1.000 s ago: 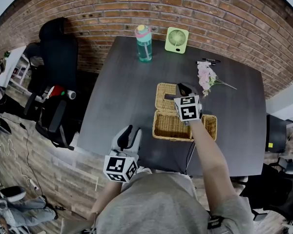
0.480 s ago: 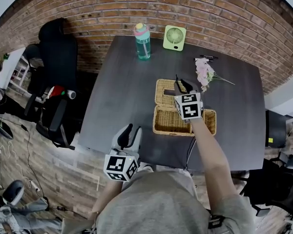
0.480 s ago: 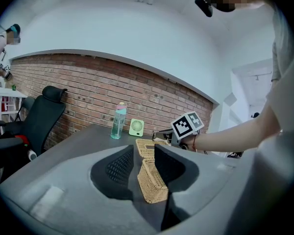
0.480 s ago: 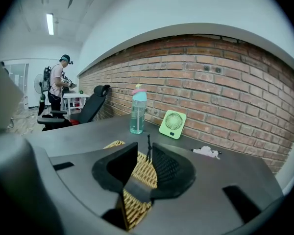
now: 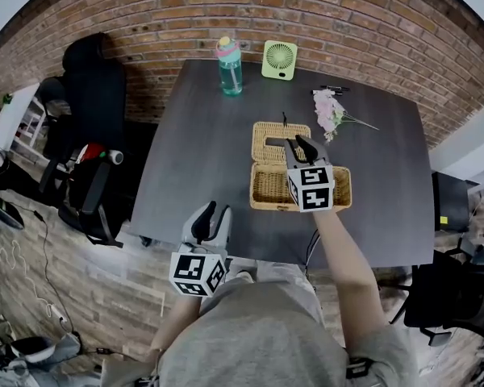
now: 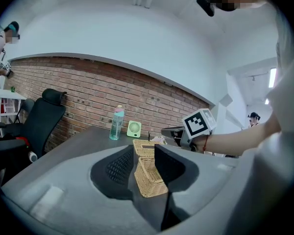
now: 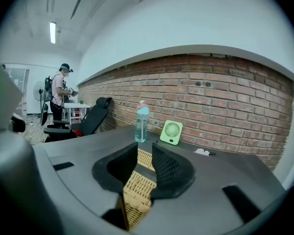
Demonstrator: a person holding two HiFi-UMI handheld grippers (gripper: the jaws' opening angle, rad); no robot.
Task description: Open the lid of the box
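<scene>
Right gripper (image 5: 295, 143) hangs over the lid (image 5: 262, 147) of the wicker box (image 5: 266, 193). Its jaws are parted and press on nothing, and its own view shows only wickerwork below the gap. The lid lies folded back behind the box's far long side, slotted face up, so the opening looks done or nearly so. The box sits a little right of the middle of the tabletop (image 5: 202, 135), nearer the near edge than the far.

Likely trouble: if the lid is only leaning on its hinge rather than resting flat, a jaw brushing it could tip it shut again. The basket looks light and nothing steadies it, so a snag would probably drag it across the tabletop too.

The box's long axis runs side to side, parallel to the near edge. Its mouth faces up and the lid points toward the far edge.

Left gripper (image 5: 213, 214) is at the near edge toward the left corner, jaws wide and empty, well apart from the box. Along the far edge stand a water bottle (image 5: 228, 64) and a small green fan (image 5: 279, 60). Pink flowers (image 5: 331, 113) lie toward the far right corner.
</scene>
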